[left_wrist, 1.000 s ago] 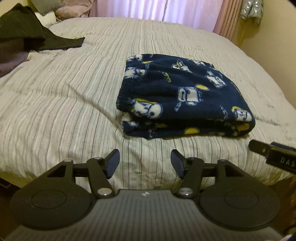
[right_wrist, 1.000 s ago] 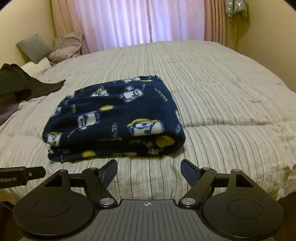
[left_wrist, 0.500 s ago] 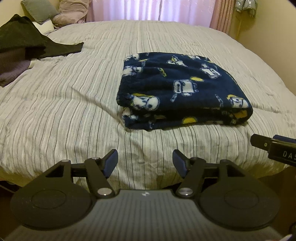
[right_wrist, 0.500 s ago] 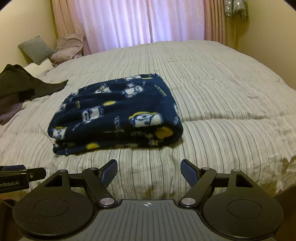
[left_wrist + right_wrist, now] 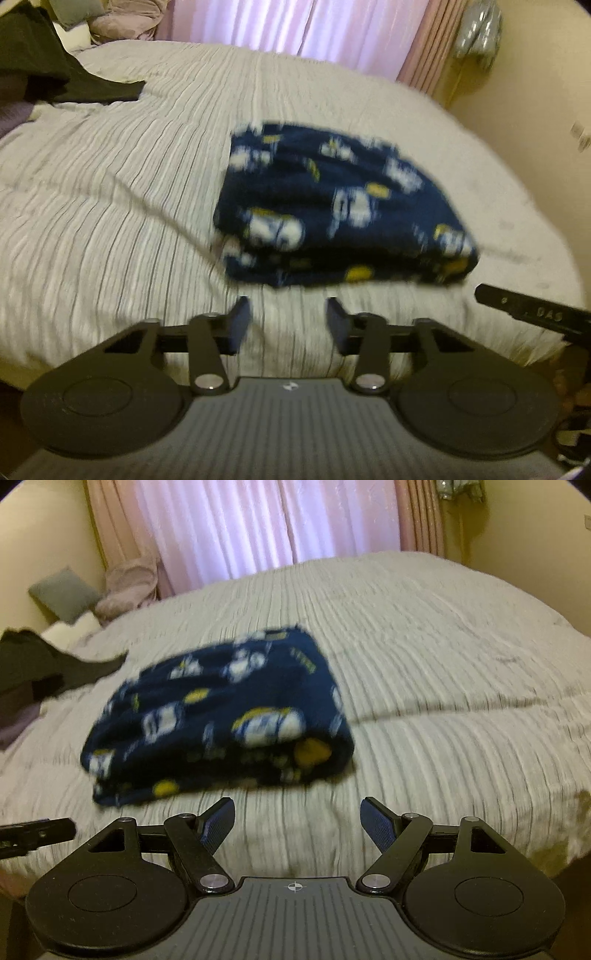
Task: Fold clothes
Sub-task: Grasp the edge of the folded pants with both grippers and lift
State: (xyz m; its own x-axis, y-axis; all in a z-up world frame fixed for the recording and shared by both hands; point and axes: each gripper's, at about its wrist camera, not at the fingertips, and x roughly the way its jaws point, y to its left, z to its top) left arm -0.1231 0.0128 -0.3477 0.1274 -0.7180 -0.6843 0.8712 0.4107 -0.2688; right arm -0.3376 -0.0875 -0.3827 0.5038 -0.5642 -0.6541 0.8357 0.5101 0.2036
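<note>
A folded navy fleece garment with white and yellow cartoon prints lies on the striped bedspread; the right wrist view shows the garment too. My left gripper hovers just short of the garment's near edge, its jaws closing with nothing between them. My right gripper stands open and holds nothing, near the bed's front edge, to the right of the garment's near corner. Both views are blurred. The right gripper's finger pokes in at the right of the left wrist view.
Dark clothes lie heaped at the bed's far left, also seen as dark clothes in the right wrist view. Pillows sit at the back left. Pink curtains hang behind the bed. A wall stands on the right.
The left gripper's jaws have narrowed. Both views have shifted and gone blurry, with the garment sitting a little differently in each picture. The garment itself has not moved on the bed.
</note>
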